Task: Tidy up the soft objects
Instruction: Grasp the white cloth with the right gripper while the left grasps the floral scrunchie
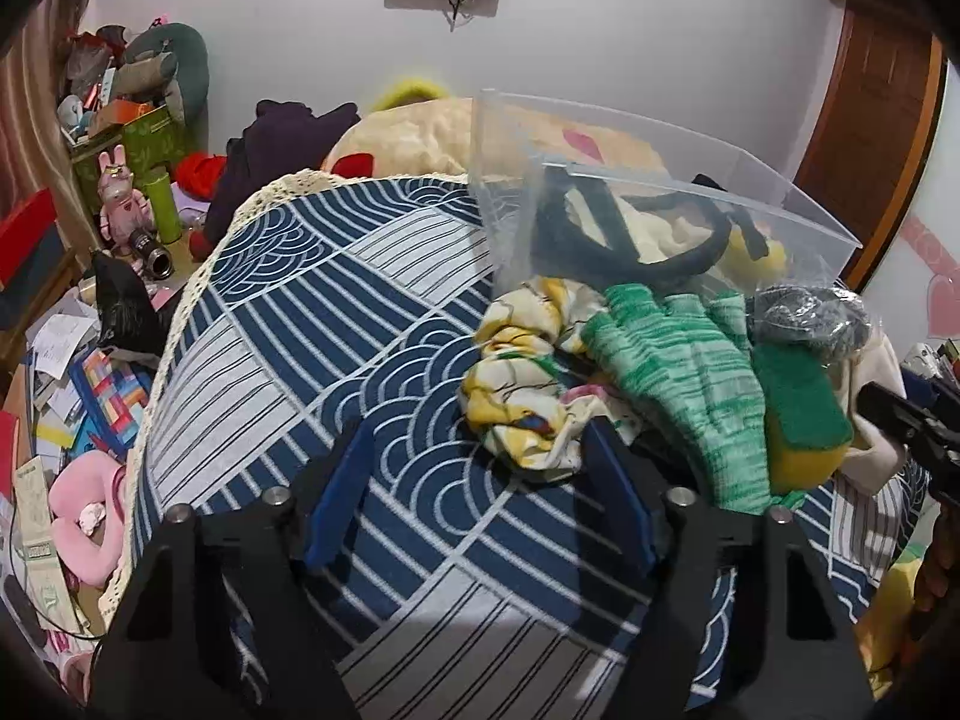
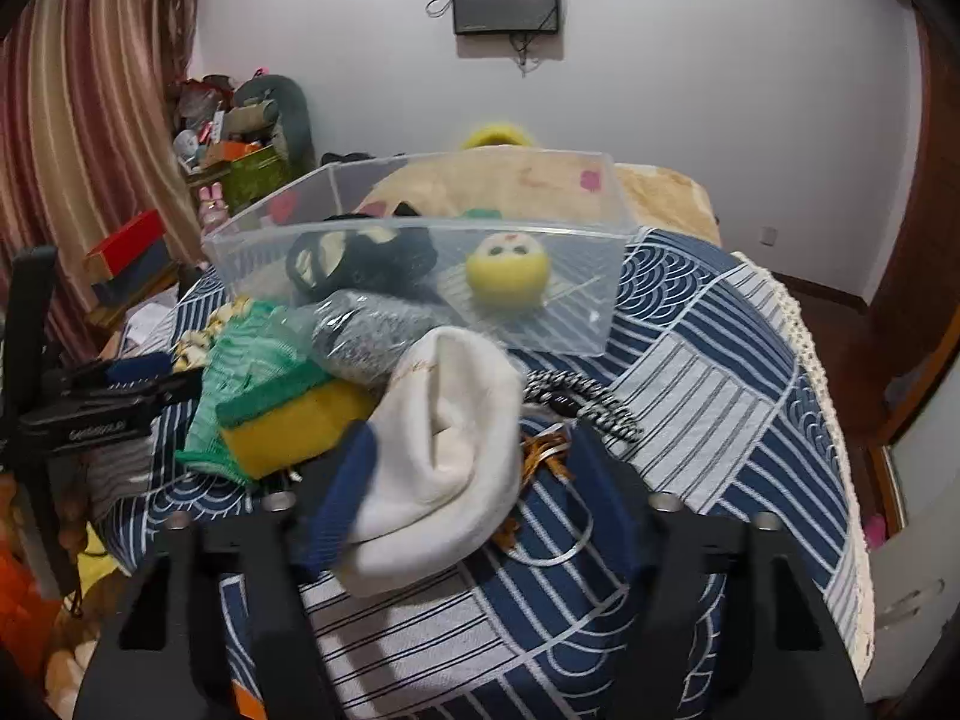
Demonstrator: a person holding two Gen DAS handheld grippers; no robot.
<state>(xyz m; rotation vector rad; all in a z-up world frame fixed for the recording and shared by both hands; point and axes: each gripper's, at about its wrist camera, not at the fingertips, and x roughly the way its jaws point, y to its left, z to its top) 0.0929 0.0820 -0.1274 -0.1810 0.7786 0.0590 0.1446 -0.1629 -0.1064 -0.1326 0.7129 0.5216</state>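
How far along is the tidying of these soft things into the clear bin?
Partly done: the clear bin already holds a yellow plush toy and a black item. In hand: nothing; the right gripper is open around the white cloth, the left gripper open. Left outside: green knit glove, sponge, floral cloth.

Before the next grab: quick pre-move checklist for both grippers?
1. Left gripper open, nothing held: ok.
2. Right gripper open, white cloth lying between its fingers: ok.
3. Clear bin upright, top open: ok.
4. Room left in the bin beside the yellow plush: ok.
5. Whether the cloth snags the keyring beside it: cannot tell.
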